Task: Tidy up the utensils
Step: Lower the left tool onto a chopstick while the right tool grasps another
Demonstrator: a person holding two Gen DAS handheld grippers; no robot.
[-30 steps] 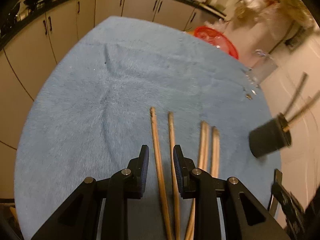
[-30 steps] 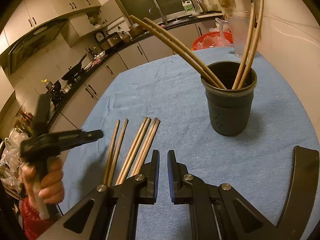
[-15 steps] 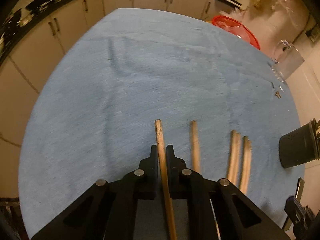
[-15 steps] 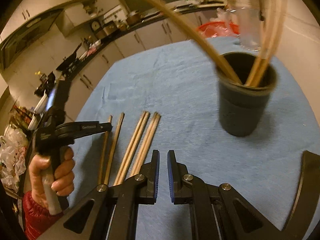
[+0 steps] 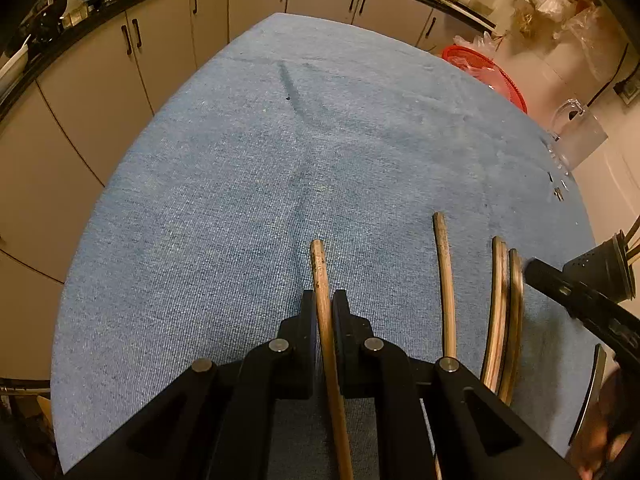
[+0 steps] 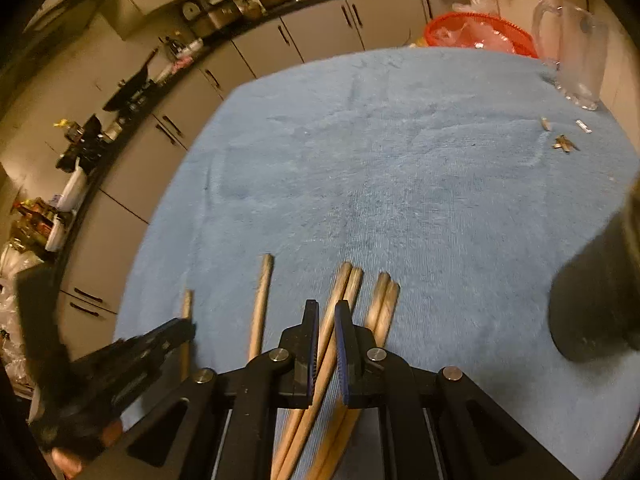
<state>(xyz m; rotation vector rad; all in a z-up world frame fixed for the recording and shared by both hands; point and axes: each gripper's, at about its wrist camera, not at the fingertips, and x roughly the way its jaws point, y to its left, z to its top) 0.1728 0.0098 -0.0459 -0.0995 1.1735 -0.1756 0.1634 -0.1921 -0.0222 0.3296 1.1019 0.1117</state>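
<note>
My left gripper [image 5: 323, 300] is shut on the leftmost wooden chopstick [image 5: 319, 264], whose tip sticks out past the fingers, low over the blue cloth [image 5: 240, 200]. A single chopstick [image 5: 445, 280] and a pair [image 5: 506, 300] lie to its right. My right gripper [image 6: 327, 312] is shut with nothing in it, hovering over a pair of chopsticks [image 6: 345, 284] that shows through the narrow slit between its fingers. Another pair [image 6: 386, 292] lies just right of them, a single one [image 6: 262, 292] to the left. The dark utensil holder [image 6: 596, 300] stands at the right, blurred.
A clear glass jug [image 6: 576, 52] and a red basket [image 6: 480, 32] are at the table's far right edge, with small scraps [image 6: 564, 144] near the jug. Kitchen cabinets run behind the table. A hand [image 6: 68, 464] grips the left gripper's handle at the lower left.
The left gripper closed on the leftmost chopstick and sank slightly. The right gripper swung left and down, away from the holder, to above the chopsticks on the cloth.
</note>
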